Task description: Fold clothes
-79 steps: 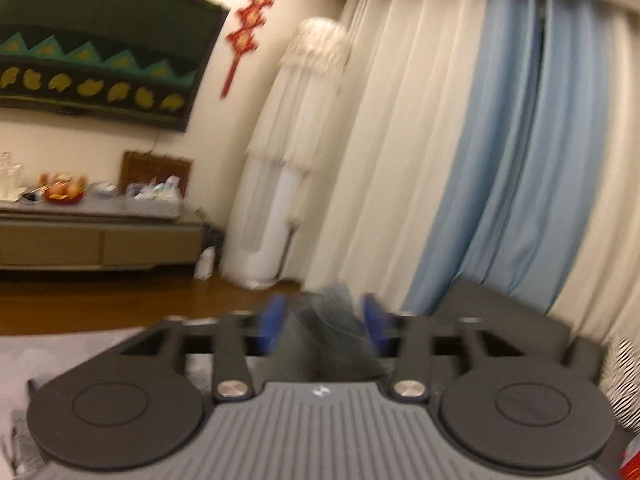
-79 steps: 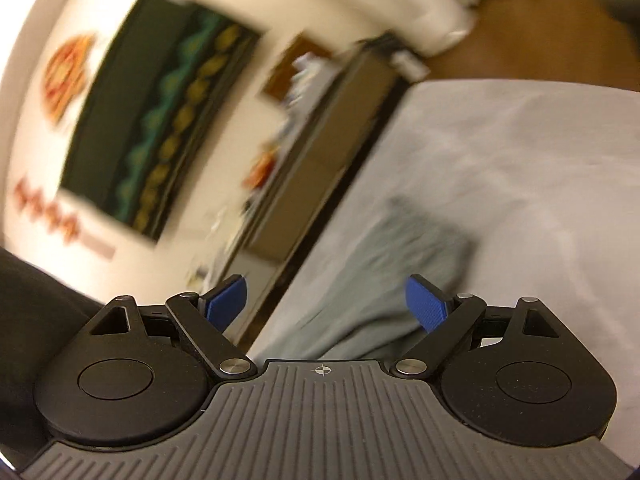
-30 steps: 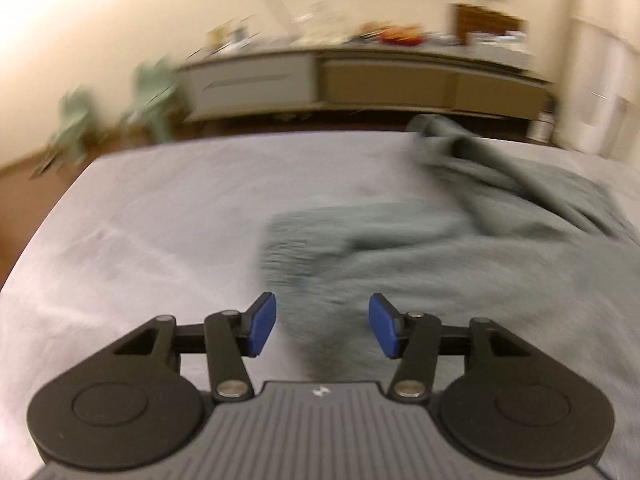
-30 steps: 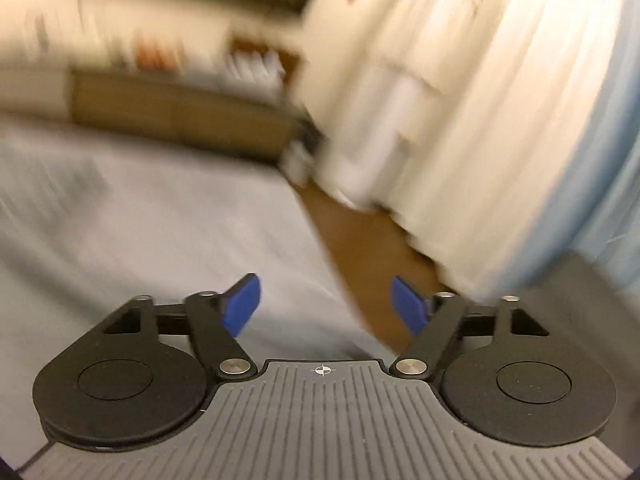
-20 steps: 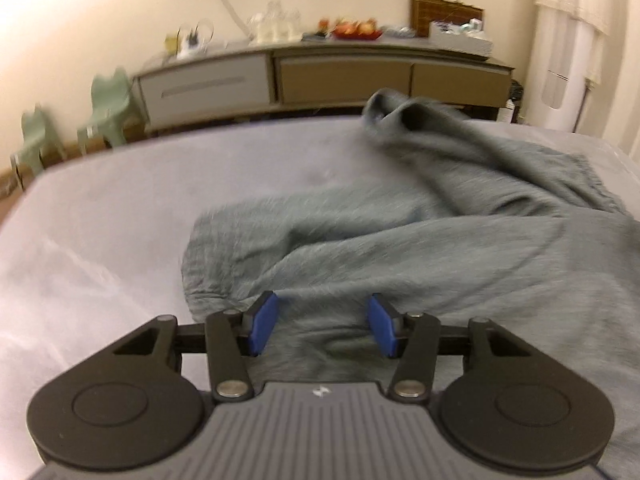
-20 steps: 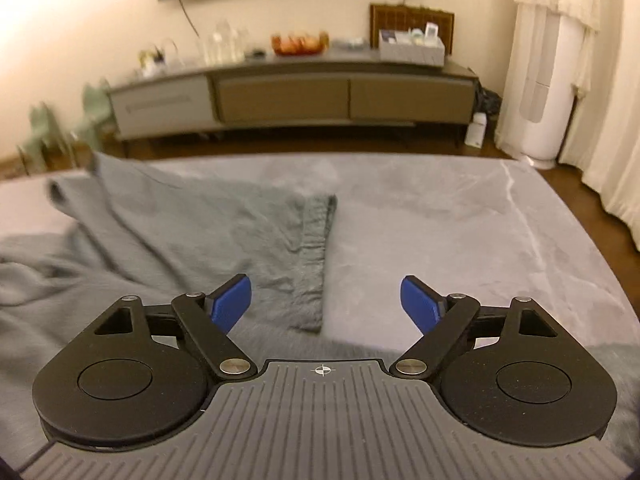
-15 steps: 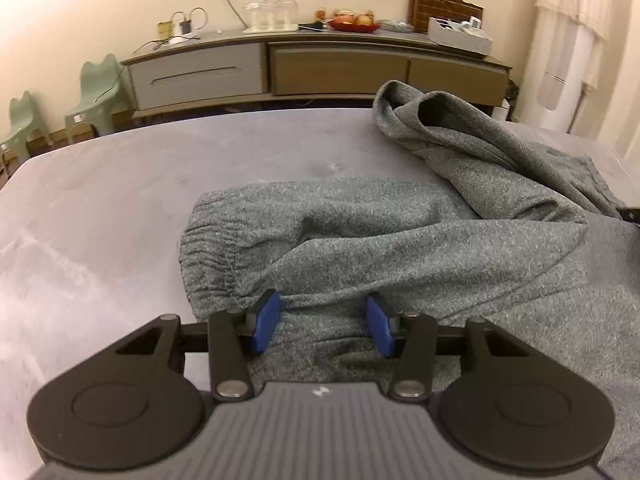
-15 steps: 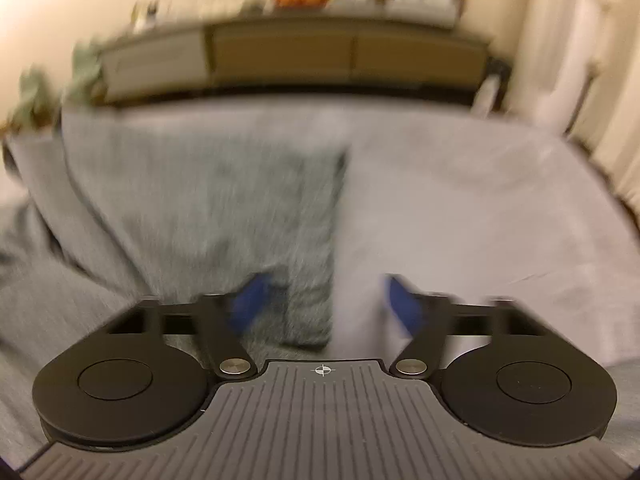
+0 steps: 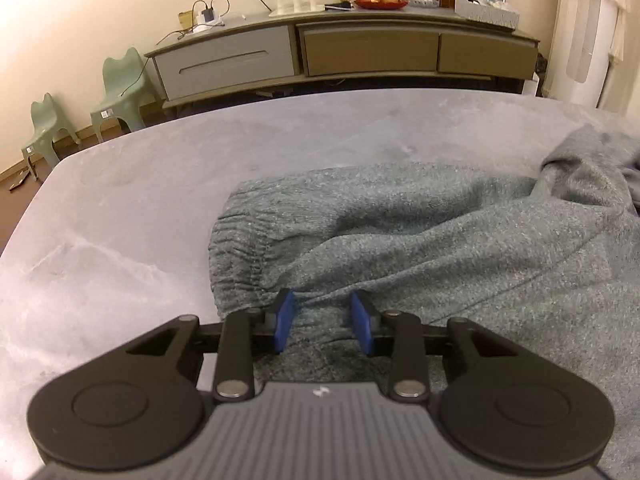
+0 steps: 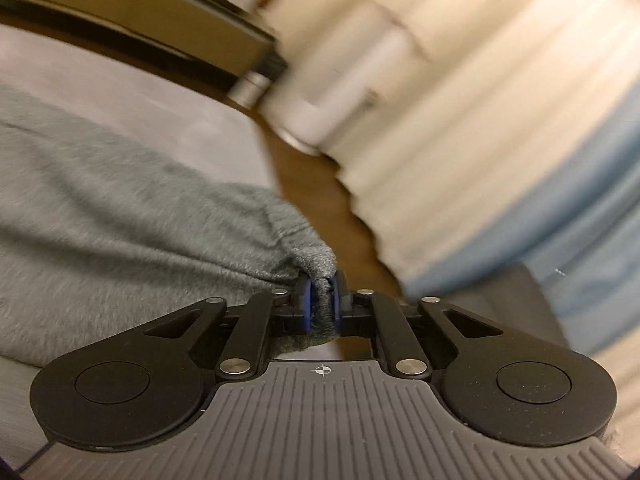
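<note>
Rumpled grey knitted garment [image 9: 440, 232], unfolded on pale table [image 9: 120, 200]: corner pinched by right tongs [image 10: 320, 300], hem straddled by parted left tongs [image 9: 322, 318].

Warm, dim indoor light; fisheye-bent edges; right wrist view smeared by blur.

No legible text or labels

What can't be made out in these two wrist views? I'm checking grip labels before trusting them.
- Left wrist view: whether the left gripper pinches the grey garment or only straddles it; a gap shows.
- Right wrist view: motion blur smears the curtains.
- Garment's full shape: cut off by both frames' edges.
- Sideboard items: too small.
</note>
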Tool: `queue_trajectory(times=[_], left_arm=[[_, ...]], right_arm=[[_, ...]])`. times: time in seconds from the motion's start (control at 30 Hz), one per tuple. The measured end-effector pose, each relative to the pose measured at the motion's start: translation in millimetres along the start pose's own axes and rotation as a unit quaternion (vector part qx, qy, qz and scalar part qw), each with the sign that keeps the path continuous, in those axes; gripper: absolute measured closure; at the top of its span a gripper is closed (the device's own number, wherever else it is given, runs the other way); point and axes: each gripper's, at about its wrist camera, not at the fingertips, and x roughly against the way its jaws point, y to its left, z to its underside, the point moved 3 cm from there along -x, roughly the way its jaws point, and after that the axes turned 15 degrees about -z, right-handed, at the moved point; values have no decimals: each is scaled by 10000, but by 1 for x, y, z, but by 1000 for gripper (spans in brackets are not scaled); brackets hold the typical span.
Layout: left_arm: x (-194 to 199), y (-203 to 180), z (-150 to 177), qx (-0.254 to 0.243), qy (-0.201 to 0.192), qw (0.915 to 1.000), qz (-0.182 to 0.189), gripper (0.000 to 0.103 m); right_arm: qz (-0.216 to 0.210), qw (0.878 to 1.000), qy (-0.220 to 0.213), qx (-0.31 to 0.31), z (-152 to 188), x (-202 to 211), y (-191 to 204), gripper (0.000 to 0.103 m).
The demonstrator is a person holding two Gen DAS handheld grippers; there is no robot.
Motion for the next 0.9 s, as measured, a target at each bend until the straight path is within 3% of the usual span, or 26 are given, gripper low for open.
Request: queue_trajectory(times=[0.07,0.13,0.2,0.23,0.33,0.4,0.43,0.47,0.5,0.57,0.73,0.9], left_arm=[[8,4,-7,101,-69,9999,26,66],[17,11,-19,212,-280,9993,129,57],[13,13,-29,328,-284,9988,226,57],[7,13,-33,365,-207,9987,293,57],[-15,5,-36,342,45,9986,406,58],[-21,-3,-29,133,42,9992,385,57],[-20,-4,-26,26,-43,9993,369,56],[-20,-2,-24,-9,-40,9993,383,54],[-21,2,-23,34,1,9993,385,54],[-22,12,-20,114,53,9992,374,53],[-30,34,-19,212,89,9996,189,48],[-37,57,-20,404,145,9991,-41,47]], right_arm=[[19,9998,-29,-199,6,1,-15,74],[-103,9987,-161,-475,7,7,-24,66],[-501,9953,-457,-693,-4,19,-15,59],[-904,9911,-581,-786,-9,23,-5,57],[-2551,9593,-645,-1028,-16,40,29,44],[-3518,9284,-535,-1065,-21,47,56,42],[-3790,9178,-507,-1071,-25,51,66,40],[-3988,9091,-497,-1095,-30,53,74,31],[-4006,9072,-530,-1171,-37,51,77,22],[-3894,9106,-555,-1271,-54,47,83,12],[-3280,9385,0,-1078,-98,3,82,10],[-2889,9448,356,-1501,-105,-33,52,10]])
